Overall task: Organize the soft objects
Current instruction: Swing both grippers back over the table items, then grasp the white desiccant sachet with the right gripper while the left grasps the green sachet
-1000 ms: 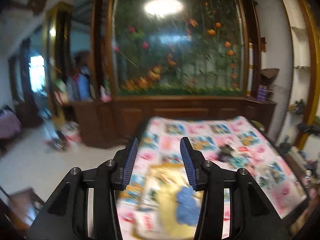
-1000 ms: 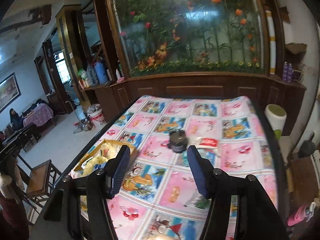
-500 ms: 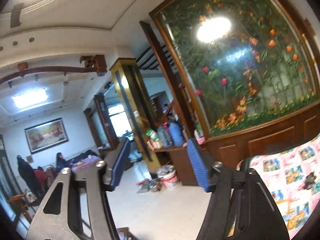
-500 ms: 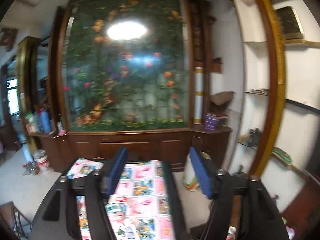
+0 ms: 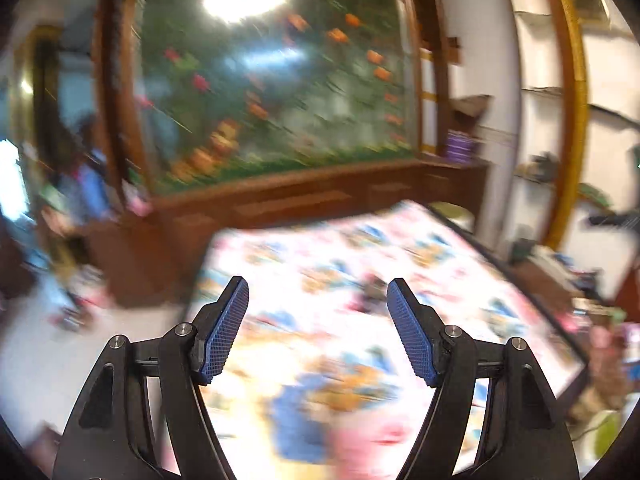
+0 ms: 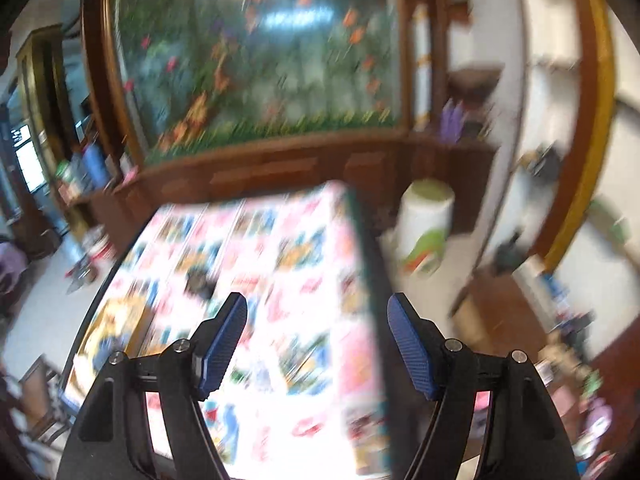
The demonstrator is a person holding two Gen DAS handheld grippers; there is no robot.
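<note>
Left wrist view: left gripper (image 5: 318,308), jaws opening, nothing between; blurred blue soft object (image 5: 296,420) lies below and between the tongs on the patterned tablecloth (image 5: 460,280). Likely light, limp; pinch a raised fold.
Right wrist view: right gripper (image 6: 318,322), jaws apart, empty; yellow tray (image 6: 116,328) left of the tongs.

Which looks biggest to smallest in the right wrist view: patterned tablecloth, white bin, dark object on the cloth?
1. patterned tablecloth, by far the largest.
2. white bin on the floor beside the table.
3. dark object on the cloth, smallest, though blur softens its outline.
</note>
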